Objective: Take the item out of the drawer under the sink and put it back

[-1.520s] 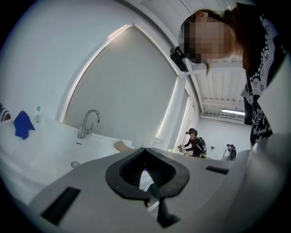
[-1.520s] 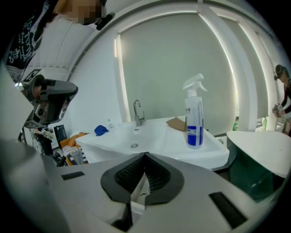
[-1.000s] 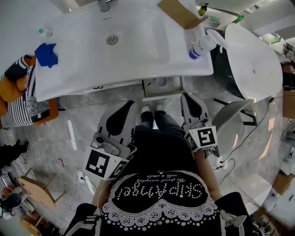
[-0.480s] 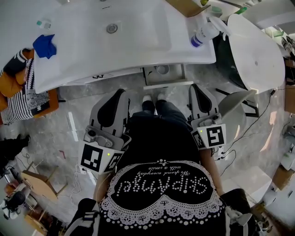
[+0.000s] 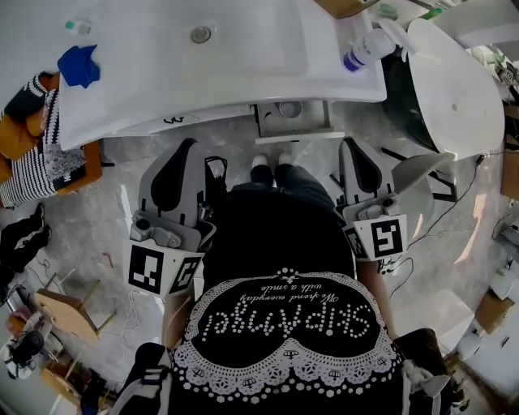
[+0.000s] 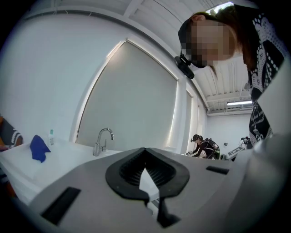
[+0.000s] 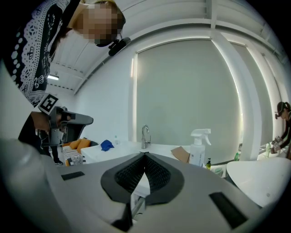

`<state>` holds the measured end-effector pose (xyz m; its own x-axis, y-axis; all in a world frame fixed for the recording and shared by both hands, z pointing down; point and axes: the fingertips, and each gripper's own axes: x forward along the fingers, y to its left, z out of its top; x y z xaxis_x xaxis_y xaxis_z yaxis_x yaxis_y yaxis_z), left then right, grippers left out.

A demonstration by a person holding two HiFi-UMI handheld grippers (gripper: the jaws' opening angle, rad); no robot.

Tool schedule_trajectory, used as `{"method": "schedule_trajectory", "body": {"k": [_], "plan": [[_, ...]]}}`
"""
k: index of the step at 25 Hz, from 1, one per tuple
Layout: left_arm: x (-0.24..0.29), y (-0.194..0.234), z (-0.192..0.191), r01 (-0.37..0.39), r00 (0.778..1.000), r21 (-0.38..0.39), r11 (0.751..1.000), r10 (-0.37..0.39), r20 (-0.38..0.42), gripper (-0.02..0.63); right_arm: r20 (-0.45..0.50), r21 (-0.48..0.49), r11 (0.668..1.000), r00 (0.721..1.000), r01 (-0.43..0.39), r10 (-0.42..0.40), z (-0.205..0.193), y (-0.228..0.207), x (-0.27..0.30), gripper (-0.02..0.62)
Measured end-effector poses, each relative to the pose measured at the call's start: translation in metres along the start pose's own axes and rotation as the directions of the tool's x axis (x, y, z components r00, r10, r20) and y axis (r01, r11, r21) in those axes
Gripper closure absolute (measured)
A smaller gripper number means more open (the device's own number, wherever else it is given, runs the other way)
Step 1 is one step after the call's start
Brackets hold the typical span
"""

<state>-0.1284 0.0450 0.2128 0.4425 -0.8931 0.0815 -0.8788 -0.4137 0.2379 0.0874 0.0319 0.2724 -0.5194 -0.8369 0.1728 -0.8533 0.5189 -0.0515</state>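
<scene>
A white sink (image 5: 219, 73) fills the top of the head view. Under its front edge a small drawer (image 5: 308, 130) stands pulled out, and a round pale item (image 5: 289, 109) lies in it. My left gripper (image 5: 188, 146) hangs left of the person's legs, short of the sink front, its jaws shut and empty (image 6: 145, 149). The right gripper (image 5: 354, 143) is on the other side of the legs, below and right of the drawer. It is also shut with nothing between the pads (image 7: 144, 154). Neither gripper touches the drawer.
On the sink top are a blue cloth (image 5: 79, 65), a spray bottle (image 5: 369, 47) and a cardboard box (image 5: 345, 6). A large white rounded fixture (image 5: 454, 81) stands to the right. A stool with striped cloth (image 5: 28, 162) stands at the left. Cables lie on the floor.
The left gripper has swung out to the left, away from the person's legs. The sink and drawer sit higher in the head view. Both grippers stay shut.
</scene>
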Motion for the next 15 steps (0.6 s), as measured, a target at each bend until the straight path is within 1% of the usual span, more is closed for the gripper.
{"method": "schedule_trajectory", "body": {"k": [2, 5, 11, 15], "plan": [[-0.003, 0.004, 0.005, -0.011, 1.0, 0.01, 1.0, 0.011, 0.011, 0.601, 0.015, -0.016, 1.0, 1.0, -0.004, 0.004, 0.001, 0.001, 0.0, 0.577], [-0.004, 0.006, 0.008, -0.015, 1.0, 0.017, 1.0, 0.014, 0.016, 0.601, -0.008, -0.028, 1.0, 1.0, -0.007, 0.007, -0.004, 0.002, 0.001, 0.577], [-0.004, 0.014, 0.013, -0.012, 1.0, 0.051, 0.999, 0.011, 0.014, 0.601, 0.007, -0.015, 0.999, 0.999, -0.04, 0.04, -0.003, 0.01, 0.005, 0.577], [-0.008, 0.021, 0.015, -0.029, 0.999, 0.015, 0.999, 0.029, 0.027, 0.601, -0.012, -0.014, 0.999, 0.999, -0.043, 0.043, -0.006, 0.011, 0.004, 0.577]]}}
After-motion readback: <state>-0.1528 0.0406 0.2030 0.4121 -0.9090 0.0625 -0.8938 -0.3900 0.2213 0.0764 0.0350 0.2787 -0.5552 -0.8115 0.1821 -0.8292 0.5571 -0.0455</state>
